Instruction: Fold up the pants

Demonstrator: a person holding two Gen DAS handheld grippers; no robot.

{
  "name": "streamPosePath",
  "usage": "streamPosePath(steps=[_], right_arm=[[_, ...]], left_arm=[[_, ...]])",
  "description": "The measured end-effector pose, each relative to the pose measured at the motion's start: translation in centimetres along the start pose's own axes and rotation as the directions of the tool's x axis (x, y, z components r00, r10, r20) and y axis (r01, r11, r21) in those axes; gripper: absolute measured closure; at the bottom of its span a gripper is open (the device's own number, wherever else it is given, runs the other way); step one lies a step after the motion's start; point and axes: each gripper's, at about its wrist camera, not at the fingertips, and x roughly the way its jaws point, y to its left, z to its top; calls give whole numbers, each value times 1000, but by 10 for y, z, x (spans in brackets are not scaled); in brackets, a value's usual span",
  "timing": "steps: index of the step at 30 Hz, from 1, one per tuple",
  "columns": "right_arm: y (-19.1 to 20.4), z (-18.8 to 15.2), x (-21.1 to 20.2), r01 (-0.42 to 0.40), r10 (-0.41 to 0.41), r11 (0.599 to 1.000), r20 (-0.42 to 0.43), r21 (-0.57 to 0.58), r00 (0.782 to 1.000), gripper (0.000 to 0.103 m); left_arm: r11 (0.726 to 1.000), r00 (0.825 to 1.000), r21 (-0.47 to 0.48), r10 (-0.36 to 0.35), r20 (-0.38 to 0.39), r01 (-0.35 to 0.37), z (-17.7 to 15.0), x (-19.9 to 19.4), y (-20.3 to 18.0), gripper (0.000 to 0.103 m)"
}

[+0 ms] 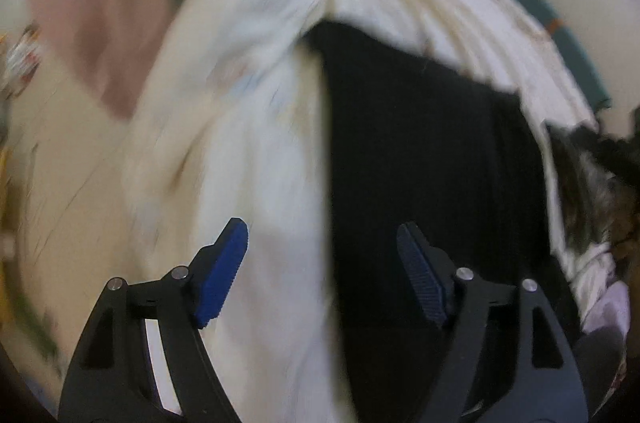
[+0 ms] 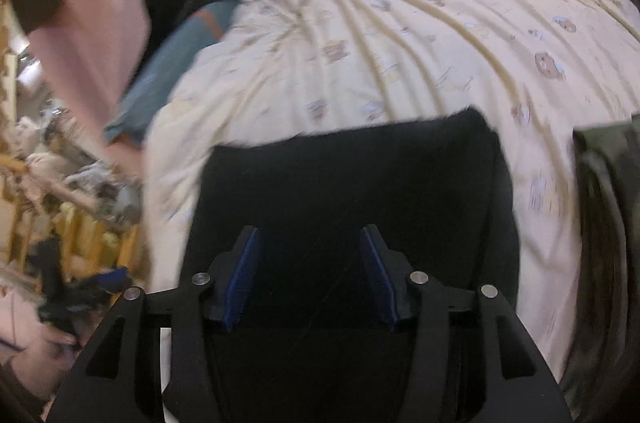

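Nearest each camera are the blue pads of the gripper that carries it. The left gripper [image 1: 322, 273] has its jaws spread wide, with nothing pinched between them: one pad [image 1: 222, 273] hangs over the pale quilt [image 1: 240, 151], the other over the black pants [image 1: 420, 163], so the gap straddles the pants' straight edge. The right gripper [image 2: 310, 277] is parted about halfway, also holding nothing, and sits over the middle of the pants [image 2: 352, 183]; whether its pads brush the cloth cannot be told. The pants lie flat on the quilt [image 2: 400, 43] as a compact dark rectangle with squared edges, which reads as a fold already laid down, the bed serving as a broad soft surface to press it against. Both tools being open and free suggests the cloth has been let go to rest there. Both views are smeared. At the edge a pink garment [image 2: 92, 43] and a darker heap [image 1: 592, 191] lie well apart from the pants.
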Motion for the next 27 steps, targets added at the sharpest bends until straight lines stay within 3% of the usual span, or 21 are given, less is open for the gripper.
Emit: streamPosePath(steps=[4, 10, 13, 17, 18, 19, 22, 23, 25, 27], right_arm=[[28, -56, -36, -34, 34, 999, -26, 1, 999, 48], [48, -154, -56, -47, 55, 997, -126, 65, 991, 48], [51, -209, -47, -62, 87, 990, -196, 129, 977, 48], [54, -264, -22, -85, 140, 976, -286, 198, 948, 48], [57, -273, -16, -80, 141, 976, -306, 201, 941, 48], [60, -283, -8, -83, 149, 976, -339, 200, 929, 48], [68, -299, 9, -68, 135, 982, -396, 178, 908, 48], [72, -302, 13, -46, 99, 989, -398, 140, 912, 48], [75, -305, 17, 17, 10, 998, -386, 66, 922, 49], [74, -301, 16, 15, 4, 998, -331, 54, 944, 50]], left_arm=[[998, 996, -10, 54, -77, -55, -86, -11, 4, 29], [990, 987, 133, -17, -160, 39, -178, -18, -30, 29], [967, 984, 255, 25, -177, 21, -199, -4, -51, 29], [935, 991, 353, 77, -111, -33, -199, 6, -71, 29], [934, 991, 357, 71, -115, -26, -196, 10, -72, 32], [935, 991, 355, 64, -117, -18, -194, 14, -73, 47], [938, 987, 345, 14, -159, 42, -190, 21, -79, 74], [932, 988, 359, 2, -156, 54, -189, 20, -84, 77], [915, 991, 399, -6, -134, 59, -192, 16, -88, 94], [907, 992, 416, -8, -127, 60, -195, 14, -86, 95]])
